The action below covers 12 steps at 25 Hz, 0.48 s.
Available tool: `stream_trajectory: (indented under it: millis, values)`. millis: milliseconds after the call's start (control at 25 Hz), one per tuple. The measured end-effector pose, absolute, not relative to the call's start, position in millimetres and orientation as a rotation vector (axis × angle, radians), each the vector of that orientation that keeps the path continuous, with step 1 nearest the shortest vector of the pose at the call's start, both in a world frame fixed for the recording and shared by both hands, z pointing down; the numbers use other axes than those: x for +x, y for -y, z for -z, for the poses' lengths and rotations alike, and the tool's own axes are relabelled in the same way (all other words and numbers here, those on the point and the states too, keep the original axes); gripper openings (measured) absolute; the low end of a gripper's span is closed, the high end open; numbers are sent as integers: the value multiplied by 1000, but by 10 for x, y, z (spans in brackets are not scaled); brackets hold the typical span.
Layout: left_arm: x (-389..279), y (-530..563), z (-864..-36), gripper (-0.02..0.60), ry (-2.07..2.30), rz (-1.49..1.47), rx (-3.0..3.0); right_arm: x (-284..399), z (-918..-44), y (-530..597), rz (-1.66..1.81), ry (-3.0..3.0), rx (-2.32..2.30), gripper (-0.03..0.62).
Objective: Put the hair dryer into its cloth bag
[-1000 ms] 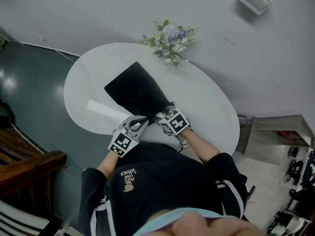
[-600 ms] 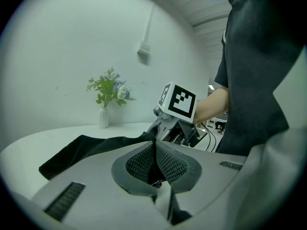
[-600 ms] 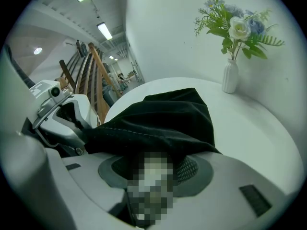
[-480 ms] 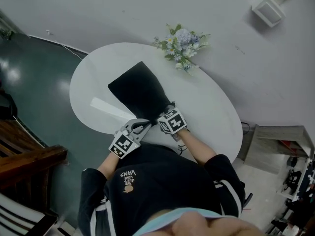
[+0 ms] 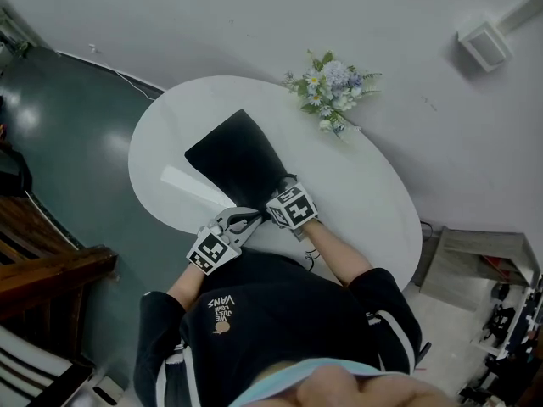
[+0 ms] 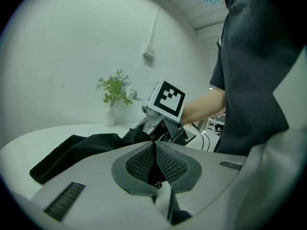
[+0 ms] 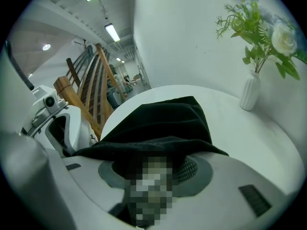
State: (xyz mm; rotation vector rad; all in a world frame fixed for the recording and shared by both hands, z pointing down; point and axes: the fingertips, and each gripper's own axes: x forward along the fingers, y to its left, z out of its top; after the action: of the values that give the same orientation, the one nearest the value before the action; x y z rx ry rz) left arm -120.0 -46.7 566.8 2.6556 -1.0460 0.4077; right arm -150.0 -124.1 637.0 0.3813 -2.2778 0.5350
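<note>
Black bag, item one: position?
— Flat on the white table, lying aslant. Mouth end at the near rim by the person, closed end toward the table's middle. Dryer: not to be made out in any view.

Left gripper?
— Held low and nearly level at the near rim, pointing at the bag's mouth. Jaws closed, pads together. Dark cloth sits in the slit between them, seemingly the bag's hem, though the view is tight there.

Right gripper?
— Just beside the left one, tilted steeply down at the mouth. Bare forearm runs back from it to the black sleeve. Jaws stand wide and have just been closing a little. Bag cloth drapes across the gap, and what lies beneath it cannot be told.

Edges?
— Both grippers sit over the near rim, close against the person's body. Bag's closed end stops short of the far-left rim.

Open room?
— Bare tabletop to the right of the bag, between it and the vase of flowers, which stands at the far rim against the wall. Dark floor lies beyond the left rim. Wooden frame stands well apart at lower left.
</note>
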Motion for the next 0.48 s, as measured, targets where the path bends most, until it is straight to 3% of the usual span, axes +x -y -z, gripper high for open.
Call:
stream_trajectory:
  millis: [480]
  values:
    - [-1553,558,-5721,35,1043,-388,2623,-2025,-6461,1448,-387,2284,390,204]
